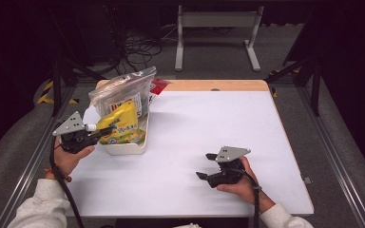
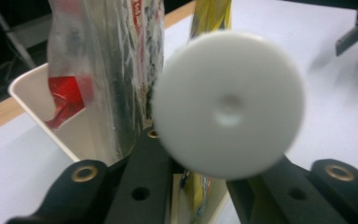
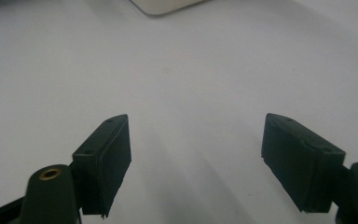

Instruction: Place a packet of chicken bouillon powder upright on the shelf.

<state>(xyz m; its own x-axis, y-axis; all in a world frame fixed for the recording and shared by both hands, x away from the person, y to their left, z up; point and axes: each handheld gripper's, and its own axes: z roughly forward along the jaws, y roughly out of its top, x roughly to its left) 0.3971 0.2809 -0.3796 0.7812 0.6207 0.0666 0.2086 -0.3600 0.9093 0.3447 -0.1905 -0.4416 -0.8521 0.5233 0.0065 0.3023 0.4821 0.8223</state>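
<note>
White cap (image 2: 228,105) of the yellow pouch (image 1: 120,124) sits pinched, it seems, in the left hand-held gripper (image 1: 96,129), over the bin (image 1: 123,148). Soft, light, slippery pouch; its stiff neck grips best. Right hand-held gripper (image 1: 207,166) rests spread on the tabletop (image 1: 195,123).

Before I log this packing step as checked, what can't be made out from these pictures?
- Left gripper jaws, left gripper view: the yellow pouch's blurred white cap covers their tips, so pad contact is unclear.
- Yellow pouch print: too small in the high view.
- White bin contents: the clear bag and pouch hide its floor.
- Red packet: cut off by the bag; unidentifiable.
</note>
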